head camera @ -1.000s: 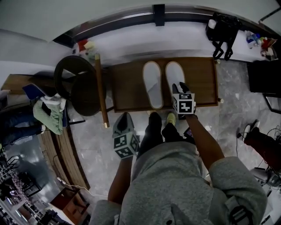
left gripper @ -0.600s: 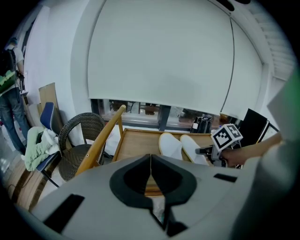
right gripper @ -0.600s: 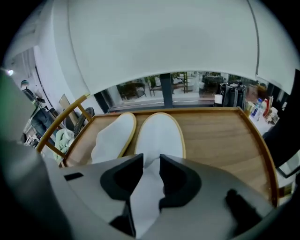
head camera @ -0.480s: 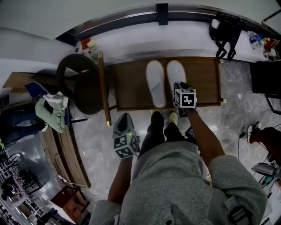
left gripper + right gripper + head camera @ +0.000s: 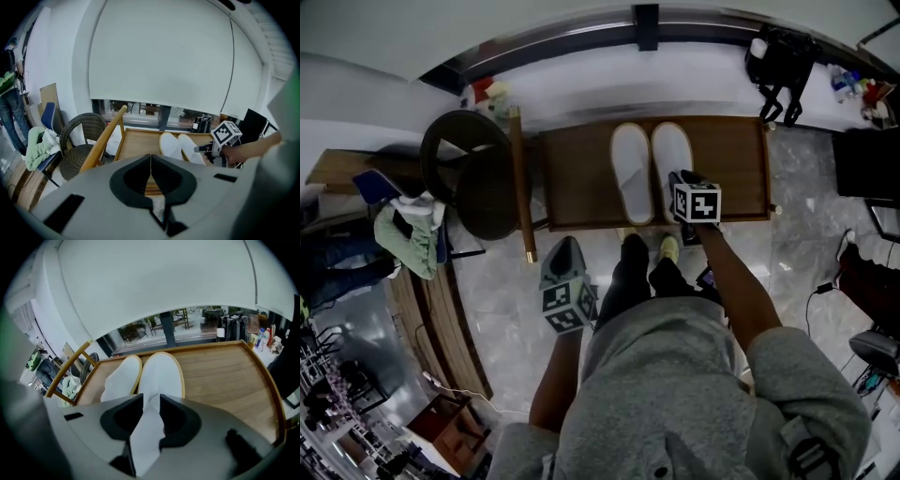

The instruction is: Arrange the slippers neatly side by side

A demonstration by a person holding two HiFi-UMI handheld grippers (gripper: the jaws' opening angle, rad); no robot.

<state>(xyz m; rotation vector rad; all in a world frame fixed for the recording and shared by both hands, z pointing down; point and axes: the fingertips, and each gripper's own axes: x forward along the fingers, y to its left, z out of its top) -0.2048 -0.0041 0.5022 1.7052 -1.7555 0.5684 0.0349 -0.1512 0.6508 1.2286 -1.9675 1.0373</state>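
Slipper (image 5: 161, 373) seemingly pinched inside right gripper (image 5: 151, 401).

The right gripper (image 5: 680, 178) hides the heel of the right slipper (image 5: 672, 155), and the items (image 5: 860, 92) on the sill (image 5: 581, 89) are too small to tell

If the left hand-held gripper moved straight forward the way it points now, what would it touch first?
Probably the bare wooden table, to the left of the white slippers. The left hand-held gripper, shut and empty, has nothing visible between it and the table, though depth is hard to judge.
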